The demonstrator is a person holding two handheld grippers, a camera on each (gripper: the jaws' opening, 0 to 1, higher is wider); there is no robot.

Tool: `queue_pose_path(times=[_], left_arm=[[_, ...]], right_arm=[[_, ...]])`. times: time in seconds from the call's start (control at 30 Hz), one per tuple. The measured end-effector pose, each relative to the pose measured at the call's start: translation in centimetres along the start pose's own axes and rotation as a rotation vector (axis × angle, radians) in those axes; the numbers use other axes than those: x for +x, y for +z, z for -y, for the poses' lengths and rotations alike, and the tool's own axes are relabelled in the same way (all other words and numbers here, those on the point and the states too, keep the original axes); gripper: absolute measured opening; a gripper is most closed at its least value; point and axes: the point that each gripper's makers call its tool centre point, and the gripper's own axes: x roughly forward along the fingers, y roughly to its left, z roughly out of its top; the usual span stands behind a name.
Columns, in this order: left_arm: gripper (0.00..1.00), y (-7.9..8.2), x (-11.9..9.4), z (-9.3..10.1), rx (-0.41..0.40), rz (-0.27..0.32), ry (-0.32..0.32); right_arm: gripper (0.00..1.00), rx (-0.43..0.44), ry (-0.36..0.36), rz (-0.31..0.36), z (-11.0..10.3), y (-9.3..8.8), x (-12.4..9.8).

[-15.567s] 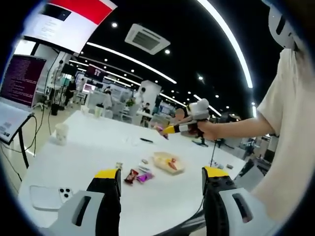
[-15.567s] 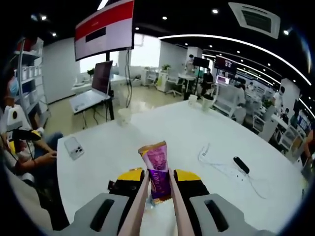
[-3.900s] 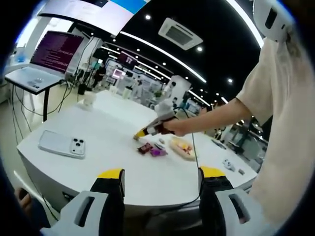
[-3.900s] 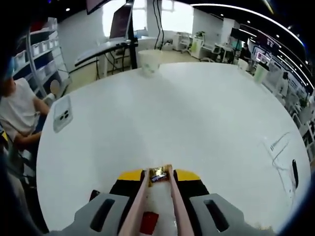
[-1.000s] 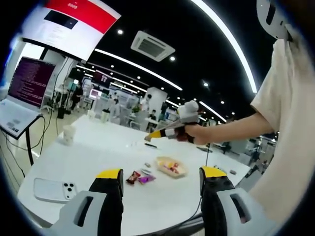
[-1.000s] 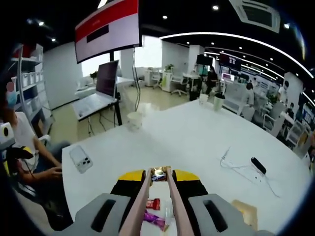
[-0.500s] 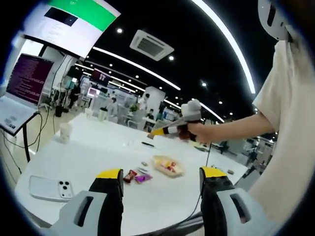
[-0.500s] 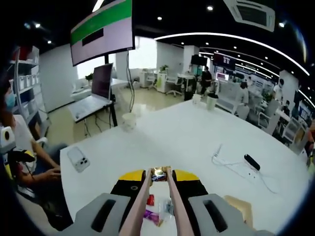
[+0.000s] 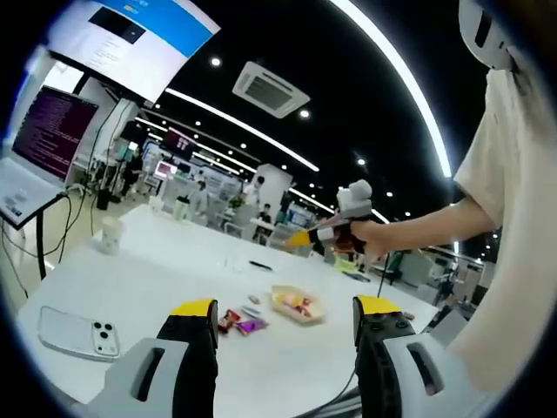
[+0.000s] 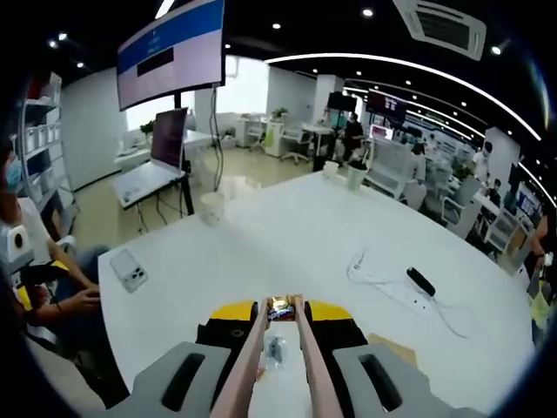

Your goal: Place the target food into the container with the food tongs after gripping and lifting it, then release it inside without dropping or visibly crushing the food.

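My right tongs (image 10: 280,312) are clamped on one small shiny candy (image 10: 280,306), held above the white counter (image 10: 287,244). My left tongs (image 9: 284,312) stand apart; two wrapped candies (image 9: 239,322) lie beside one tray (image 9: 298,305).

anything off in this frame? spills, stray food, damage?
Nothing looks spilled or damaged. Two wrapped snacks, a red one and a purple one, lie loose on the white round table beside the shallow food container. The right tool holds pink tongs pinching a small wrapped candy, apparently uncrushed.
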Motion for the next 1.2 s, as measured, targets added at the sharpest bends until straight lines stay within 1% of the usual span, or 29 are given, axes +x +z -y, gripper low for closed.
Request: queue_pose_path(times=[0.13, 0.27, 0.4, 0.43, 0.57, 0.63, 0.67, 0.7, 0.73, 0.77, 0.9, 1.1, 1.2], left_arm=[[0.63, -0.2, -0.1, 0.3, 0.002, -0.013, -0.010], [0.63, -0.2, -0.2, 0.6, 0.009, -0.023, -0.017], [0.63, -0.1, -0.3, 0.8, 0.014, -0.035, -0.018], [0.63, 0.2, -0.5, 1.0, 0.028, -0.034, -0.021], [0.63, 0.7, -0.9, 1.4, 0.035, -0.022, -0.022], [0.63, 0.4, -0.9, 1.3, 0.024, -0.025, -0.023], [0.63, -0.3, -0.8, 1.4, 0.016, -0.043, -0.027], [0.62, -0.6, -0.7, 1.6, 0.015, -0.055, -0.034], [0.62, -0.7, -0.6, 1.6, 0.015, -0.060, -0.037], [0.61, -0.9, -0.4, 1.9, 0.033, -0.074, -0.047], [0.61, -0.6, 0.2, 2.2, 0.042, -0.083, -0.071], [0.62, -0.1, 1.0, 2.3, 0.060, -0.093, -0.084], [0.62, -0.1, 1.2, 2.6, 0.066, -0.101, -0.092]], right_arm=[[0.20, 0.001, -0.008, 0.009, 0.2, 0.1, -0.2], [0.20, 0.015, -0.016, 0.014, 0.6, -0.4, -0.4], [0.20, 0.047, -0.024, 0.016, 1.0, -1.2, -0.7], [0.20, 0.051, -0.026, 0.017, 1.0, -1.4, -0.9], [0.20, 0.051, -0.037, 0.019, 1.3, -1.6, -1.7], [0.20, 0.056, -0.044, 0.020, 1.6, -1.7, -2.0], [0.20, 0.063, -0.052, 0.023, 1.8, -1.8, -2.2], [0.20, 0.068, -0.055, 0.026, 2.1, -1.9, -2.4], [0.20, 0.070, -0.057, 0.026, 2.1, -1.9, -2.4], [0.20, 0.075, -0.066, 0.031, 2.5, -2.1, -2.8], [0.20, 0.087, -0.082, 0.040, 3.5, -2.5, -3.7], [0.20, 0.112, -0.107, 0.037, 4.7, -3.8, -4.6], [0.20, 0.123, -0.115, 0.033, 5.2, -4.5, -4.9]])
